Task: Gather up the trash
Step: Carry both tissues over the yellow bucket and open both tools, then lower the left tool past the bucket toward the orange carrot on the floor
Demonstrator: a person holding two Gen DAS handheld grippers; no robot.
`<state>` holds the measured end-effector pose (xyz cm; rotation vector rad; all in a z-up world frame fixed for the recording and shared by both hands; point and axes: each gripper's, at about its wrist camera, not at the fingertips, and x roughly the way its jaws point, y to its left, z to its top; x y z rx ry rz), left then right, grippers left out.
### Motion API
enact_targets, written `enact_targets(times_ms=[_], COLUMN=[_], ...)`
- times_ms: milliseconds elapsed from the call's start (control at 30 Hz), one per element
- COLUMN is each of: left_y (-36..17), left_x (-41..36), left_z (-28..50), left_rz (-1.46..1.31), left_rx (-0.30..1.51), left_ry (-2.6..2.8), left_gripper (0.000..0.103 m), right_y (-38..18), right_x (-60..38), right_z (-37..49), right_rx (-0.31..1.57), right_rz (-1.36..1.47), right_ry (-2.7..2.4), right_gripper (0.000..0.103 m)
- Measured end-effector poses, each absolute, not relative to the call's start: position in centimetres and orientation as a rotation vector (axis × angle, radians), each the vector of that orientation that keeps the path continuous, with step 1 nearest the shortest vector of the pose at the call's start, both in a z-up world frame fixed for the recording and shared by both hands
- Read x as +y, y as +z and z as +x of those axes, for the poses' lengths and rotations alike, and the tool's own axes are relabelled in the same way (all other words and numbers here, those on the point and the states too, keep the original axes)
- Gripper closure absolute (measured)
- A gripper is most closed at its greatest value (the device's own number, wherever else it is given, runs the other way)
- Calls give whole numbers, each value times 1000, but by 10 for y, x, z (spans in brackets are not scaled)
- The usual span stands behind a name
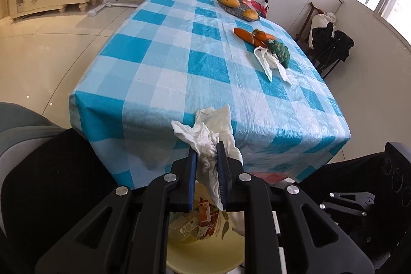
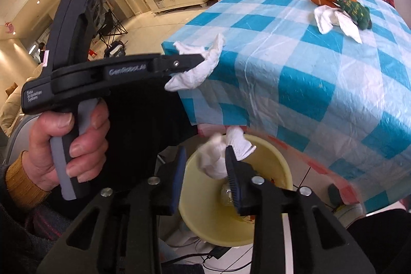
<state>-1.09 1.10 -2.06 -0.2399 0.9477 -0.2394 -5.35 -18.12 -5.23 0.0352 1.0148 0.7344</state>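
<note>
A: Tissue (image 1: 205, 145), crumpled and white, sits pinched between the blue pads of the left tool (image 1: 207, 153) in the left wrist view. Its jaws stand narrow, pressed on the wad, which hangs in front of the near edge of the desk (image 1: 179, 63).

B: And under it?

A: A pale yellow bin (image 1: 205, 256) shows below the tool, with a printed wrapper (image 1: 205, 220) inside. Farther back on the blue checked cloth lies a second tissue (image 1: 269, 63), touching a green stuffed toy (image 1: 280, 53) and beside two orange carrot toys (image 1: 251, 36). A dark dish (image 1: 239, 8) with yellow fruit stands near the far edge.

B: What about the right wrist view?

A: The right tool (image 2: 205, 156) hangs over the same yellow bin (image 2: 277, 171). Its jaws stand apart, and a blurred white wad (image 2: 218, 158) lies between them, resting against the right-hand finger (image 2: 233, 171); the left-hand pad is clear of it, so there is no grip.

B: Is the other tool visible there?

A: Yes, the left tool (image 2: 205, 60) is seen side-on, a hand (image 2: 66, 145) around its grey handle, a mustard cuff at the wrist. Its tissue (image 2: 197, 66) sticks out of the tip just beside the corner of the desk (image 2: 308, 68). The second tissue (image 2: 331, 17) and the green toy (image 2: 354, 9) lie well apart from both tools, far up the cloth.
</note>
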Motion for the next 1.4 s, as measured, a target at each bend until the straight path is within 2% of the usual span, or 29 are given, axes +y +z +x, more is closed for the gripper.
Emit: enact_targets(times_ms=[100,267,333,400,467,567,767,967,1067,1200,1400], left_y=[-25,-33,-37,-38,-35,-31,-25,-27,-27,-25,-25], left_x=[7,-5,-10,-9,-4,2,5,8,5,1,-5], left_z=[-20,-34,-37,-38,-38,-36,-28,-24,-23,-23,-24], left_rz=[-230,-172,-135,-120,-136,-148,-129,-156,-153,-151,-123], left_rx=[996,1080,1109,1114,1099,1076,1061,1043,1028,998,957], left_ry=[-251,-287,-285,-262,-241,-218,-175,-133,-115,-92,-98], left_gripper=[89,88,80,61,48,41,40,38,36,32,32], right_y=[-48,-42,-38,-32,-21,-5,26,25,32,32,31], right_x=[-185,-201,-211,-222,-232,-255,-297,-328,-335,-335,-317], right_z=[-53,-56,-53,-49,-47,-41,-27,-27,-30,-24,-19], right_rx=[992,937,914,886,847,788,680,612,575,577,589], right_rz=[49,81,104,124,135,146,150,231,244,266,211], right_ry=[717,651,617,590,563,522,469,421,426,437,450], right_gripper=[69,60,57,54,51,48,44,44,40,39,38])
